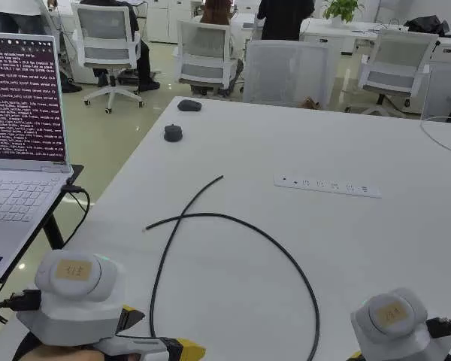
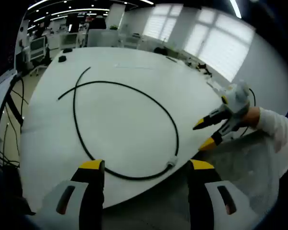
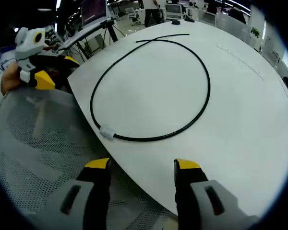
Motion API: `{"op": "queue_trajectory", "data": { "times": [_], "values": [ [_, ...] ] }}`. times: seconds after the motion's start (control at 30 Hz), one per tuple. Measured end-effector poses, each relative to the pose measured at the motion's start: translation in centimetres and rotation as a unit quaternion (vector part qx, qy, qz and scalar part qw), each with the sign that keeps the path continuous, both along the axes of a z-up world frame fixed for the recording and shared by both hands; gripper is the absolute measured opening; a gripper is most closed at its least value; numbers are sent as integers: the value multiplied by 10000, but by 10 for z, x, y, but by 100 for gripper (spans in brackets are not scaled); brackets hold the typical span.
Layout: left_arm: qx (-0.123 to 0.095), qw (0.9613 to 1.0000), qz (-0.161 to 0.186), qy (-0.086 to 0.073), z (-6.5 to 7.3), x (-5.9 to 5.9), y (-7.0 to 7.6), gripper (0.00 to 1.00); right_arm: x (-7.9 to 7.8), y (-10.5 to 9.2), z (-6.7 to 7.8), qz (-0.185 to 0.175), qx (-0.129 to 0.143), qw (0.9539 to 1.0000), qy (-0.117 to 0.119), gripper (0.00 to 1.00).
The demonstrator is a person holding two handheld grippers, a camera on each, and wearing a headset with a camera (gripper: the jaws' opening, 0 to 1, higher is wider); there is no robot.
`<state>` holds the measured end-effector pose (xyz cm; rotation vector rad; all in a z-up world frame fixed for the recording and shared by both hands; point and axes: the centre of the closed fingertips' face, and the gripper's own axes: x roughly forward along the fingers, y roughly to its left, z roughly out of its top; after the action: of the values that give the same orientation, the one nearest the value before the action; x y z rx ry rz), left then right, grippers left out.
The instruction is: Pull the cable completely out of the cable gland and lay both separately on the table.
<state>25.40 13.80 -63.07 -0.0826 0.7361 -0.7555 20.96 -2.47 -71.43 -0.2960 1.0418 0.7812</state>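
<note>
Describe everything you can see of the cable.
The cable is thin and black. It lies flat on the white table in one big loop, its strands crossing at the far side, both ends free. A small whitish gland sits threaded on it near the table's front edge. Nothing else touches it.

Laptop (image 1: pixel 19 135) left of table (image 1: pixel 376 248); mouse (image 1: pixel 189 105), power strip (image 1: pixel 327 186) on it; chairs (image 1: pixel 109 37) beyond.

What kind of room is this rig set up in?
Most likely an open-plan office: several mesh swivel chairs in the background, an open laptop running a terminal, and a power strip set into the large white table.
</note>
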Motion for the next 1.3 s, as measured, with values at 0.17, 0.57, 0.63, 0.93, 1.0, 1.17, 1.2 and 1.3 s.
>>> {"op": "queue_trajectory", "data": {
  "times": [0.17, 0.57, 0.63, 0.93, 1.0, 1.17, 1.2, 1.3],
  "values": [
    [266, 9996, -29, 8, -8, -4, 1, 72, 0, 1, 2, -38, 111, 9999, 17, 55],
    [914, 9934, -595, -369, -12, -7, -7, 72, 0, -4, 2, 34, -56, 10000, -66, 55],
    [909, 9933, -613, -367, -12, -8, -7, 73, 1, -6, 3, -13, -54, 9999, -87, 55],
    [662, 9955, -568, -367, -7, -7, -8, 73, 6, -5, 9, -14, -59, 9996, -264, 55],
    [664, 9955, -590, -339, -7, -8, -9, 73, 2, -5, 7, -11, -17, 9999, -140, 55],
    [593, 9957, -621, -336, -6, -8, -12, 72, 5, -3, 8, -65, 126, 9999, -94, 55],
    [625, 9957, -607, -305, -7, -8, -10, 72, 3, -2, 7, -34, 131, 9999, -65, 55],
    [542, 9962, -598, -330, -5, -9, -11, 72, 1, -1, 6, 73, 17, 9999, -112, 55]
  ]
}}
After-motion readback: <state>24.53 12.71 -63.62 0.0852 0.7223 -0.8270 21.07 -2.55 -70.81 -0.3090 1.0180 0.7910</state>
